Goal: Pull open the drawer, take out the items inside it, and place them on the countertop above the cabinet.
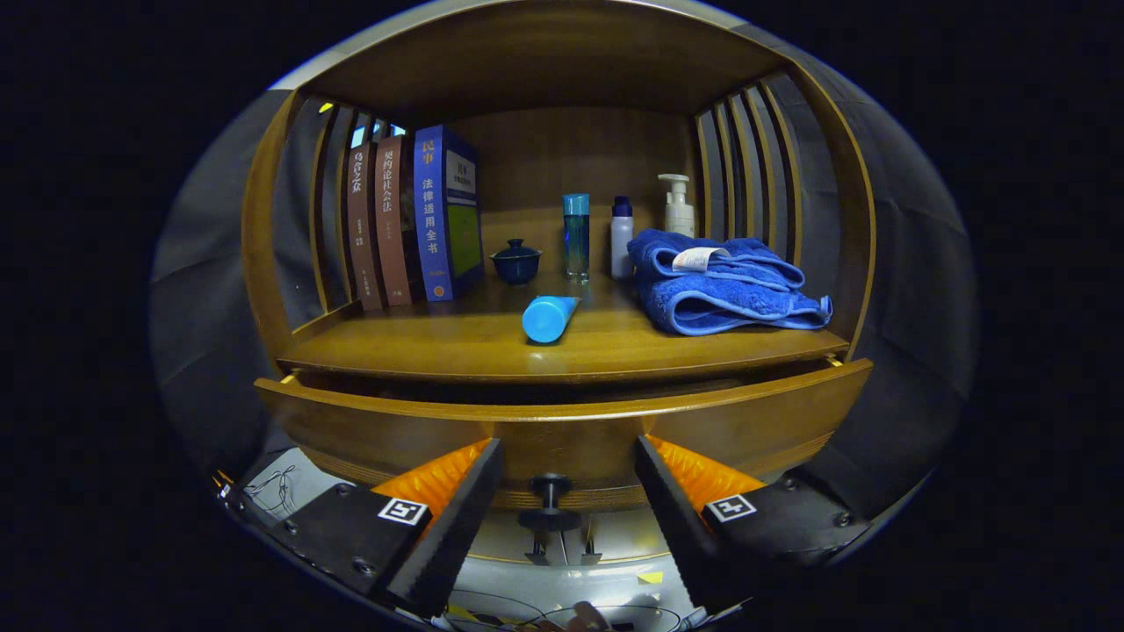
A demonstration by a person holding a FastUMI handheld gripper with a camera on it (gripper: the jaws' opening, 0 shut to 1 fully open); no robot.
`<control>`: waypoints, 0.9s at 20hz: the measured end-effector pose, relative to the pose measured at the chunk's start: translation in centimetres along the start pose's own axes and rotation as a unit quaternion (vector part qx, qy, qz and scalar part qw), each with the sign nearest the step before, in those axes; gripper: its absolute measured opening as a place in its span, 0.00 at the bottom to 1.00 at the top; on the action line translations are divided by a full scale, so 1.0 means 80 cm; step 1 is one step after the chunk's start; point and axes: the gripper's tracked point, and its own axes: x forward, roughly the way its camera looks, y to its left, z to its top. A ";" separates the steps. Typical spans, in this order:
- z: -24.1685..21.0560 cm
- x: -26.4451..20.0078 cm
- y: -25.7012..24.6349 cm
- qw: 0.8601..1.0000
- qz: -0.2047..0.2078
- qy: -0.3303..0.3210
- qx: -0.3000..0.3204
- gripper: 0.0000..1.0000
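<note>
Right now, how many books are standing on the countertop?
3, upright in a row at the countertop's far left: two brown books, then a blue book beside the teacup. The open gripper straddles the drawer knob.

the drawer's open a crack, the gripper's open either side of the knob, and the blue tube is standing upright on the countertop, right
Not quite: the blue tube is lying on its side on the countertop, not standing upright, as the gripper view shows. The rest holds: the drawer is open a crack and the gripper is open either side of the knob.
</note>
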 end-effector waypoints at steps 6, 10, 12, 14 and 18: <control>0.001 0.022 -0.002 1.000 -0.007 0.013 0.000 0.99; -0.004 0.021 -0.002 1.000 -0.003 0.019 0.009 0.99; -0.004 0.022 -0.003 1.000 -0.005 0.024 0.005 0.99; -0.003 0.018 -0.003 1.000 -0.004 0.026 -0.001 0.99; 0.013 0.002 0.001 1.000 -0.002 0.009 -0.002 0.99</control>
